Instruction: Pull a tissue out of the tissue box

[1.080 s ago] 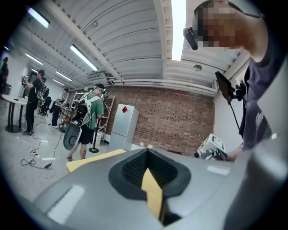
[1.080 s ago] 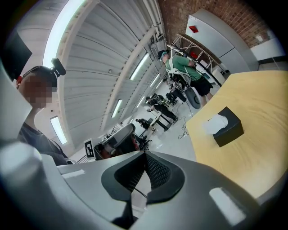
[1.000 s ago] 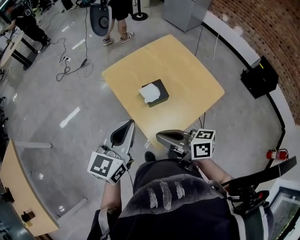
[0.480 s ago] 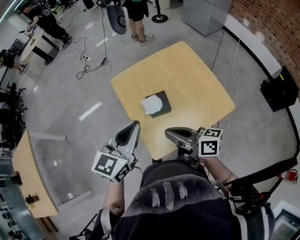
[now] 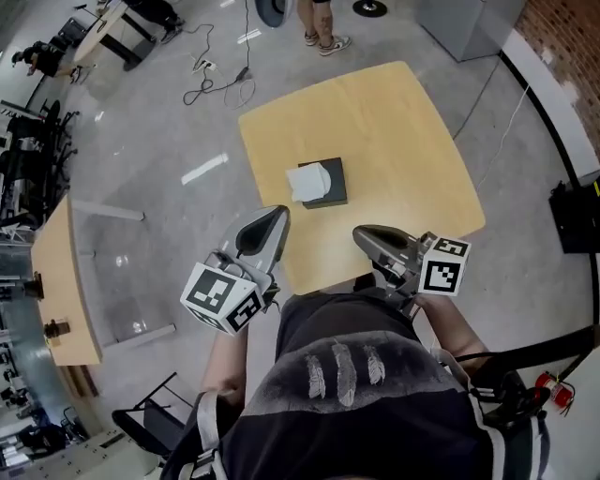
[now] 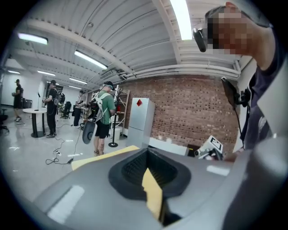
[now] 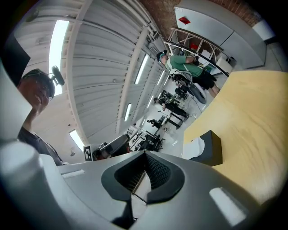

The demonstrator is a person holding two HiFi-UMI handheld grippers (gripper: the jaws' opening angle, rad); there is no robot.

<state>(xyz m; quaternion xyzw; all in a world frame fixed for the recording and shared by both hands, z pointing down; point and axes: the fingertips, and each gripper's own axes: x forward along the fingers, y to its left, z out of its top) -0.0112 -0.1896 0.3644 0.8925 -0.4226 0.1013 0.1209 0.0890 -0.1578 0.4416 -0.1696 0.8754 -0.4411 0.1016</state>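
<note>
In the head view a dark tissue box lies near the middle of the light wooden table. A white tissue sticks out of its top on the left side. My left gripper and right gripper hover side by side over the table's near edge, short of the box. Both are shut with nothing between the jaws. In the right gripper view the box and its tissue lie ahead beyond the shut jaws of the right gripper. In the left gripper view the left gripper shows only the table edge.
A person stands beyond the far table edge, with cables on the floor. A second wooden table stands at the left, a black case at the right, and a grey cabinet at the back right.
Both grippers have moved forward to the table's near edge. The table and tissue box now lie closer in the head view. Both stay shut.
</note>
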